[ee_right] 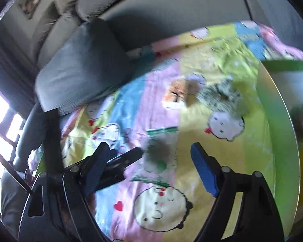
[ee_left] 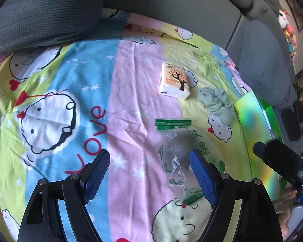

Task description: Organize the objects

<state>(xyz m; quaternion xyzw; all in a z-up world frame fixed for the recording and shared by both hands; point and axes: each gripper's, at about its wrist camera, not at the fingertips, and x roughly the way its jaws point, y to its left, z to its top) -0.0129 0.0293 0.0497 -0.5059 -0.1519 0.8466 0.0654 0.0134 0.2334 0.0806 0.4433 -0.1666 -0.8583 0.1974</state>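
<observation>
Both grippers hang over the bedsheet (ee_left: 131, 92) with their blue-padded jaws spread wide and nothing between them. Left gripper (ee_left: 149, 173) sits low above the pink stripe, its right pad just over the clear zip bag (ee_left: 177, 151) (green seal strip, green lettering), which lies flat and crumpled on the sheet. Right gripper (ee_right: 149, 165) looks down on that same bag (ee_right: 159, 151) from the other side, though its view is smeared by blur.

Beyond the bag, toward the sheet's far edge, a small tissue pack (ee_left: 174, 81) printed with a tree lies flat, and just beside it sits a bunched pale-green cloth (ee_left: 217, 102). At the sheet's right edge stands a green box (ee_left: 254, 119) with a shiny, rainbow-tinted flap, near the cloth but apart from it. A grey cushion (ee_left: 42, 14) rests on the sheet's far left corner, against the grey sofa back (ee_left: 171, 2).
</observation>
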